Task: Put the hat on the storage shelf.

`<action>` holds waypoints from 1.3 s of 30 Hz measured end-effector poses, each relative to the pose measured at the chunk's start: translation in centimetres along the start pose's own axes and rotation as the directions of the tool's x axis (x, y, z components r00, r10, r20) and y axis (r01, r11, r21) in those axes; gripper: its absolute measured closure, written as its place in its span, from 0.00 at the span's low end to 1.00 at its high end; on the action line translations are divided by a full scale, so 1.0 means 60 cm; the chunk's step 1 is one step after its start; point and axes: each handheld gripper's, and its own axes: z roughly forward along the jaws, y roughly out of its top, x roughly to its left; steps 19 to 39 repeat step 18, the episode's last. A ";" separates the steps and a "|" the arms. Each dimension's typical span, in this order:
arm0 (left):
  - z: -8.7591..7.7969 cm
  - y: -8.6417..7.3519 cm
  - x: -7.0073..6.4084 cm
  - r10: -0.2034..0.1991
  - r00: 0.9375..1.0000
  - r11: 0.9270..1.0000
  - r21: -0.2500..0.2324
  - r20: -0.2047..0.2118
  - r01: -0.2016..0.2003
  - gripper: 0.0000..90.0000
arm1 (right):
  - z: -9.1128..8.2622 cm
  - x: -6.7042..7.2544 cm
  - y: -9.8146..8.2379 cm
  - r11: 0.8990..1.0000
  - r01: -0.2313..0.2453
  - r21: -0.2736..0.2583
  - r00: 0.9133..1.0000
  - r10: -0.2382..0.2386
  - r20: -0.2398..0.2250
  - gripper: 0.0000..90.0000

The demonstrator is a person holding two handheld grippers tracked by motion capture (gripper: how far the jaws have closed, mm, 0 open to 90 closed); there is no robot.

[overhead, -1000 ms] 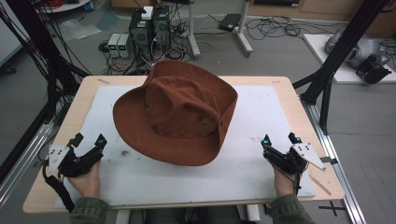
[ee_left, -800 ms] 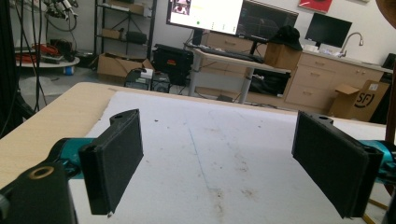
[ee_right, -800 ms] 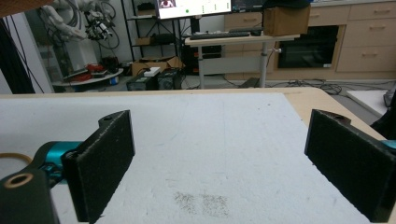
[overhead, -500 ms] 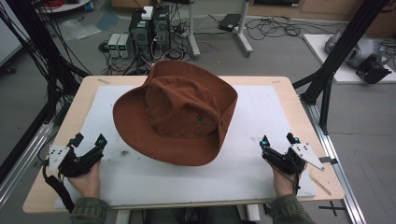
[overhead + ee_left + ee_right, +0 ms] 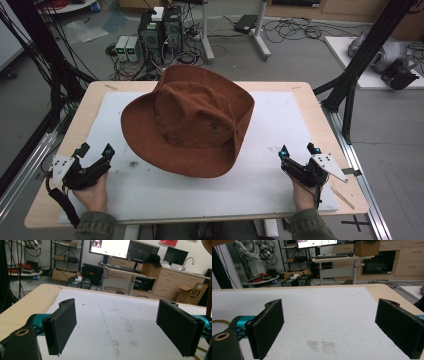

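A wide-brimmed rust-brown felt hat (image 5: 192,122) sits crown up on the white foam mat (image 5: 150,195) that covers the pale wooden table (image 5: 85,107), about midway between the two hands. The left gripper (image 5: 95,151) rests near the mat's front left corner, jaws spread wide with nothing between them. The right gripper (image 5: 298,149) lies near the front right, jaws likewise parted and empty. Both sit well apart from the hat's brim.

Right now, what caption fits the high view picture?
Brown brimmed hat on a white mat, open left gripper and right gripper waiting beside.
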 end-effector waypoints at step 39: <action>0.000 0.000 0.002 0.001 1.000 1.000 0.001 -0.001 -0.001 0.19 | -0.007 0.003 0.001 0.999 -0.002 -0.036 1.000 0.001 -0.016 0.08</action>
